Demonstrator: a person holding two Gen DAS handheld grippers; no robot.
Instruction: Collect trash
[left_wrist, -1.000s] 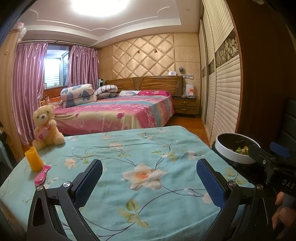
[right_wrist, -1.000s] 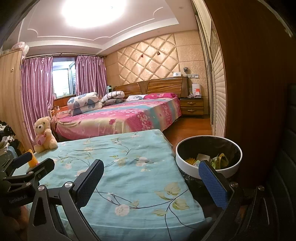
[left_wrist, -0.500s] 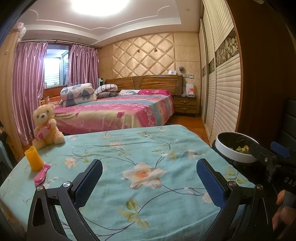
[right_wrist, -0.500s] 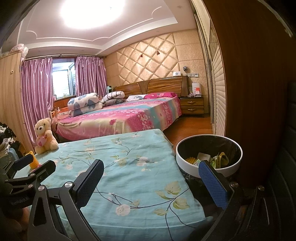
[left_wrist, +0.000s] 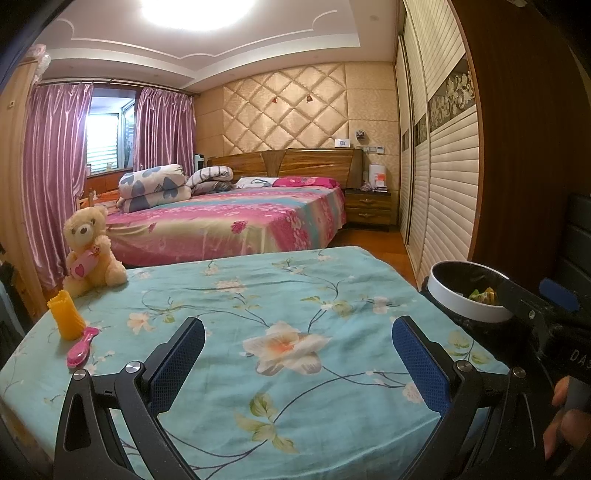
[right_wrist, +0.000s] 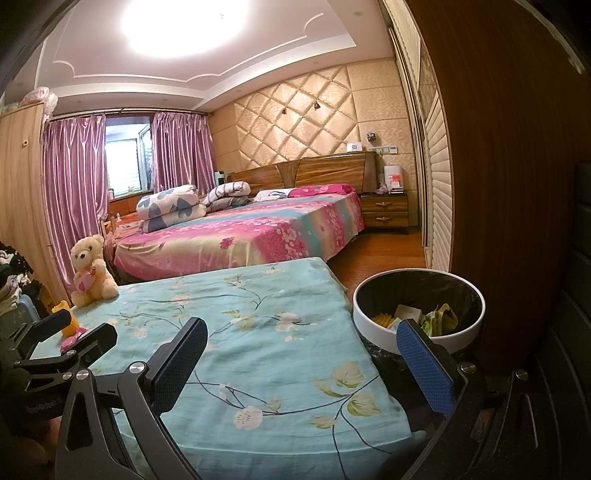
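Since both grippers hang over the near end of the floral-sheeted table with fingers spread wide and nothing between them, I'd say no piece of trash is in hand right now. The left gripper and right gripper are both empty. The trash that shows is already in the one white-rimmed trash bin, which sits just off the table's right edge, so the right gripper is clearly the nearer one to it; the bin lies ahead and right of its fingers.

Anything left to grab? Count on the table: one teddy bear, one orange ridged cup-like thing, one pink hairbrush, all at the far left, nearer the left gripper. The brush's long axis runs diagonally, head toward the near-left. None looks like trash to me, honestly.
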